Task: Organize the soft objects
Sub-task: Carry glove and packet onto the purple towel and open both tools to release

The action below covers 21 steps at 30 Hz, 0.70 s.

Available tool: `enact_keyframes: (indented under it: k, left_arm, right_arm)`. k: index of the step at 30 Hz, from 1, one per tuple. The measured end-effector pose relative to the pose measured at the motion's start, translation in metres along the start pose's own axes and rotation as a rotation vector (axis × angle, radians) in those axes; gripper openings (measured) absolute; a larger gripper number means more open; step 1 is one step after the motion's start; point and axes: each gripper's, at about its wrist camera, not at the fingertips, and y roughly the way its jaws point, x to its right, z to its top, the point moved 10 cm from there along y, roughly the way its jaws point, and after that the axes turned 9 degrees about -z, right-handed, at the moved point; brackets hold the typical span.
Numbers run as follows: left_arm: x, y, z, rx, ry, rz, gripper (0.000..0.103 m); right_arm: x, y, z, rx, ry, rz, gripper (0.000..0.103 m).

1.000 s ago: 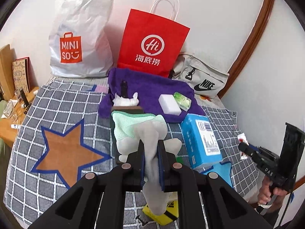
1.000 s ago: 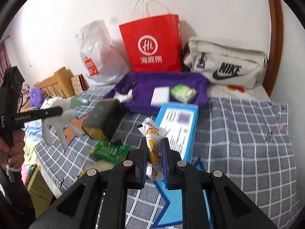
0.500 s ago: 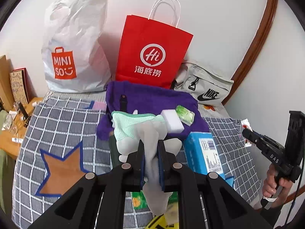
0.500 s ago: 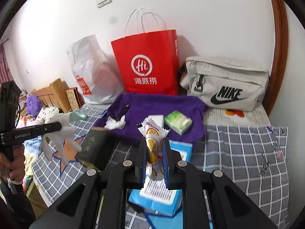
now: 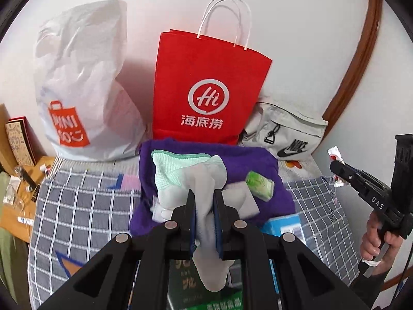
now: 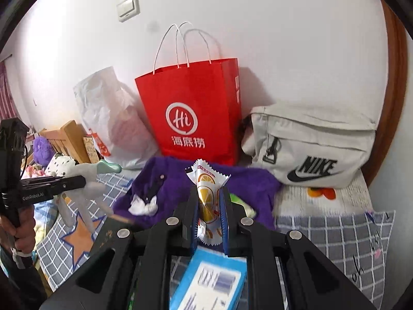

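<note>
Left gripper (image 5: 204, 208): jaws closed on a grey work glove (image 5: 191, 180) with a mint-green cuff; the glove hangs limp through and below the jaws, held above the bed.
Right gripper (image 6: 209, 211): jaws closed on a small snack packet (image 6: 206, 193) printed with an orange slice; the packet stands upright between the jaws.
Directly beyond: a purple towel (image 5: 247, 162) lies spread on the checked bedspread (image 5: 77, 206), with a green packet (image 5: 259, 184) and a crumpled white tissue (image 6: 143, 205) on it.
Below the grippers: a blue box (image 6: 209, 281) and a dark green book (image 5: 185, 281), both only partly visible.
Against the wall: white Miniso bag (image 5: 85, 95), red paper bag (image 5: 206, 90) with its mouth open, grey Nike bag (image 6: 312, 144).
Step in hand (judged): both items are lifted and in transit toward the row of bags.
Next move (judged): carry each item over a chosen bag's mouth, clear the rim and handles, then release; which bag is intended cannot be told.
</note>
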Motion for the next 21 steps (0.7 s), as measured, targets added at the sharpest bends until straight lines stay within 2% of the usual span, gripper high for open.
enact_keyframes:
  k: [11, 21]
  left_arm:
    - [-0.019, 0.051, 0.044, -0.01, -0.03, 0.015, 0.012]
    - [-0.042, 0.112, 0.035, -0.066, -0.069, 0.019, 0.012]
  right_arm:
    - [0.006, 0.053, 0.043, 0.019, 0.013, 0.016, 0.015]
    - [0.029, 0.116, 0.017, -0.091, 0.039, 0.007, 0.015]
